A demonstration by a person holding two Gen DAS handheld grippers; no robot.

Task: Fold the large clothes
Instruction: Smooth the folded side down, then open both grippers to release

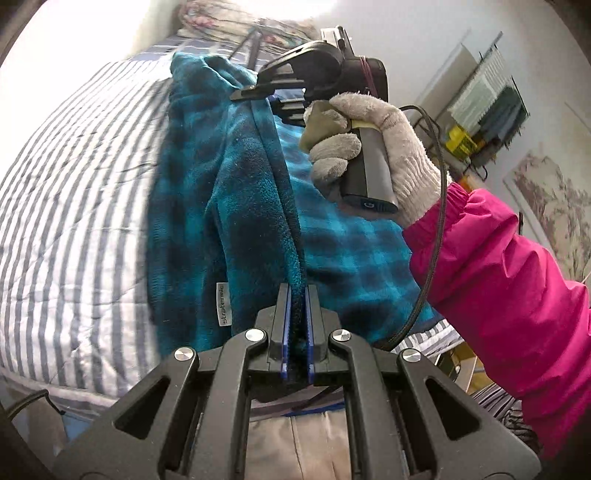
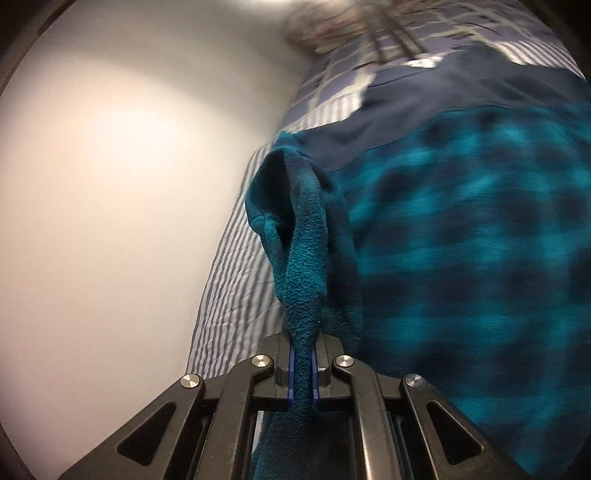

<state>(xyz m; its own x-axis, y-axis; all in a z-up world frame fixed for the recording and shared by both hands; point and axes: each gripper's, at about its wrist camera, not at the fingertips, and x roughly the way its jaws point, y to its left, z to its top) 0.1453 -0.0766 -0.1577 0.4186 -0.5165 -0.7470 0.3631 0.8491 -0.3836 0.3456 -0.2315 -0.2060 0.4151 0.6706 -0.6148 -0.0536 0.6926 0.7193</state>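
The teal plaid fleece garment (image 1: 255, 206) looks soft, thick and floppy. Left gripper (image 1: 298, 295) and right gripper (image 2: 303, 350) each clamp its hem edge, over the striped bedspread (image 1: 74, 177).

Striped bed quilt (image 1: 74, 177) carries teal plaid fleece garment (image 1: 207, 192) (partly lifted), dark navy cloth (image 2: 461, 92) beneath.

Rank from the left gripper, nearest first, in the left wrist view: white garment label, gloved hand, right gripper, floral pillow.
1. White garment label: on the teal fleece, just left of the left gripper.
2. Gloved hand: up and to the right.
3. Right gripper: beyond the hand, clamped on the fleece's far end.
4. Floral pillow: top, at the bed's far end.
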